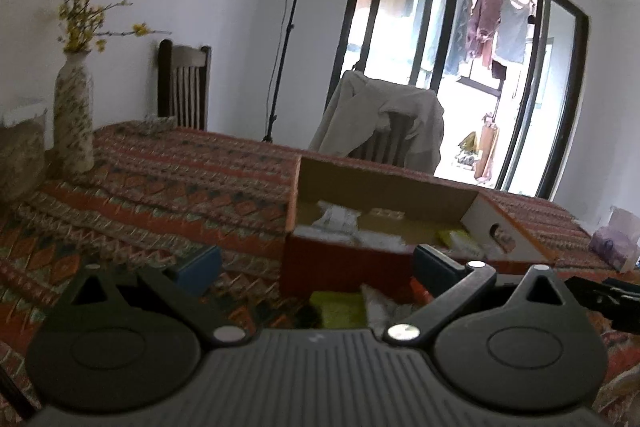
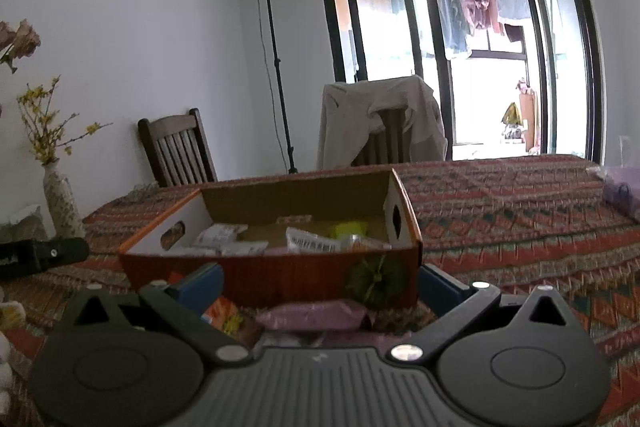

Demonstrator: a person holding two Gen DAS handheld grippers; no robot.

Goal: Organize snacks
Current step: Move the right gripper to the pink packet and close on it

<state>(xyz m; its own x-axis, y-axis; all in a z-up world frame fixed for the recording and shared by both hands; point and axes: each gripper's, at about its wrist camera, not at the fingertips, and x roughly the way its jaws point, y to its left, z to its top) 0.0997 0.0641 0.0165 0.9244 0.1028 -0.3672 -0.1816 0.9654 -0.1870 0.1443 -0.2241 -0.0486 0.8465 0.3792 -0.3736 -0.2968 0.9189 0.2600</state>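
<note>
An open orange cardboard box (image 2: 256, 267) stands on the patterned tablecloth and holds several white and yellow-green snack packets (image 2: 312, 241). It also shows in the left wrist view (image 1: 344, 261). My right gripper (image 2: 318, 287) is open, close to the box's front wall, above a pink packet (image 2: 312, 319) and an orange packet (image 2: 224, 311). My left gripper (image 1: 316, 267) is open at the box's near left corner, with a yellow-green packet (image 1: 340, 309) and a white packet (image 1: 382, 305) lying between its fingers on the cloth.
A patterned vase with yellow flowers (image 1: 74, 119) stands at the table's left. Two chairs (image 2: 180, 151) stand behind the table, one draped with a beige jacket (image 2: 380, 119). A lamp stand (image 2: 276, 67) and a glass door are behind. A purple bag (image 2: 620, 195) lies far right.
</note>
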